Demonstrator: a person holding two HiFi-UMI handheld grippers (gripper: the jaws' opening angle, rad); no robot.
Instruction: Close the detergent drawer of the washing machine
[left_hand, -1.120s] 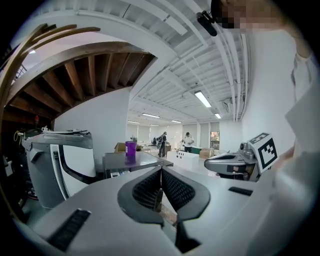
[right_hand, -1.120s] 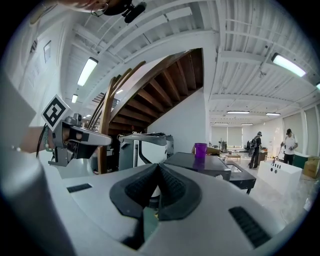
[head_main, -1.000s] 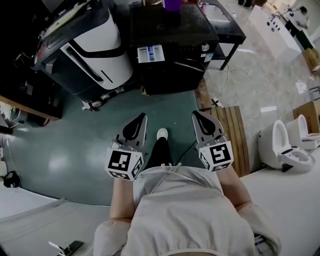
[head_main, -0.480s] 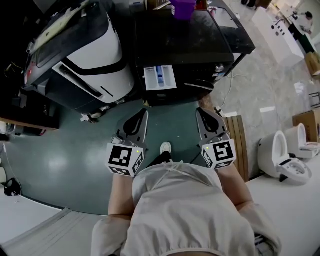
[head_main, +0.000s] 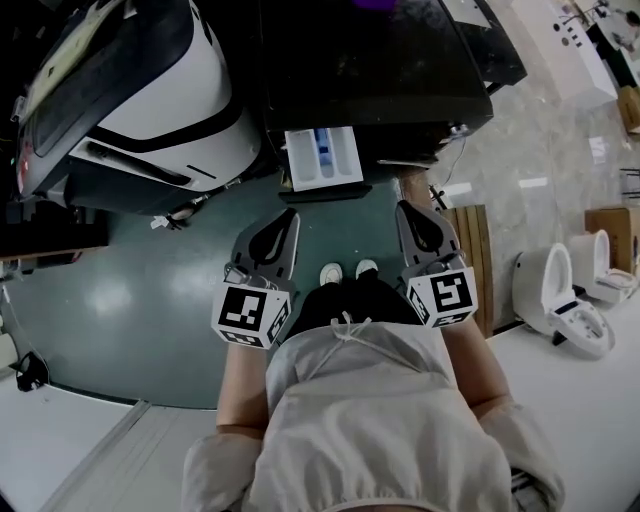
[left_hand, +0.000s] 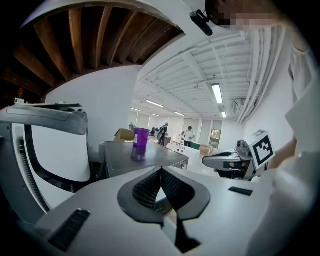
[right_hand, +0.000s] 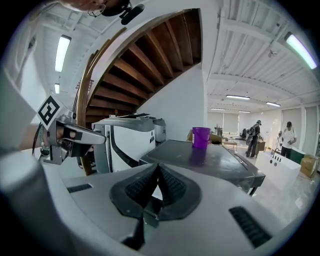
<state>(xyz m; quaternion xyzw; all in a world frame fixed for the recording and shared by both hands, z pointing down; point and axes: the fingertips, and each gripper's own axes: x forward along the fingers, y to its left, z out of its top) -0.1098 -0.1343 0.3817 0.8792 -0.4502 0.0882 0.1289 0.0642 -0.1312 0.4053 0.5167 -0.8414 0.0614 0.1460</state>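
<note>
Jaws on our left gripper (left_hand: 161, 172) meet tip to tip with nothing between them, and those on our right gripper (right_hand: 157, 167) are likewise pressed together and empty. In the head view we hold the two grippers side by side above the green floor (head_main: 120, 290). The left is at 9 o'clock of our white shoes (head_main: 331, 272) and the right at 3 o'clock of them, and both point toward 12 o'clock.

The detergent drawer (head_main: 323, 157) stands pulled out from the front of the dark washing machine (head_main: 380, 70), and we see its white tray with a blue insert from above. It lies at 12 o'clock of the gap between the grippers, a little nearer the left one, and neither gripper touches it.

On the machine's top surface a purple cup (right_hand: 201, 137) stands upright, and both gripper views show it beyond the closed tips. At 9 o'clock of the washing machine sits a white and black appliance (head_main: 160, 100). At 3 o'clock of the right gripper a slatted wooden board (head_main: 468, 250) lies on the floor, and farther out the same way a white toilet (head_main: 560, 295) stands on pale tiles. Far off in the gripper views, people stand in a bright hall.
</note>
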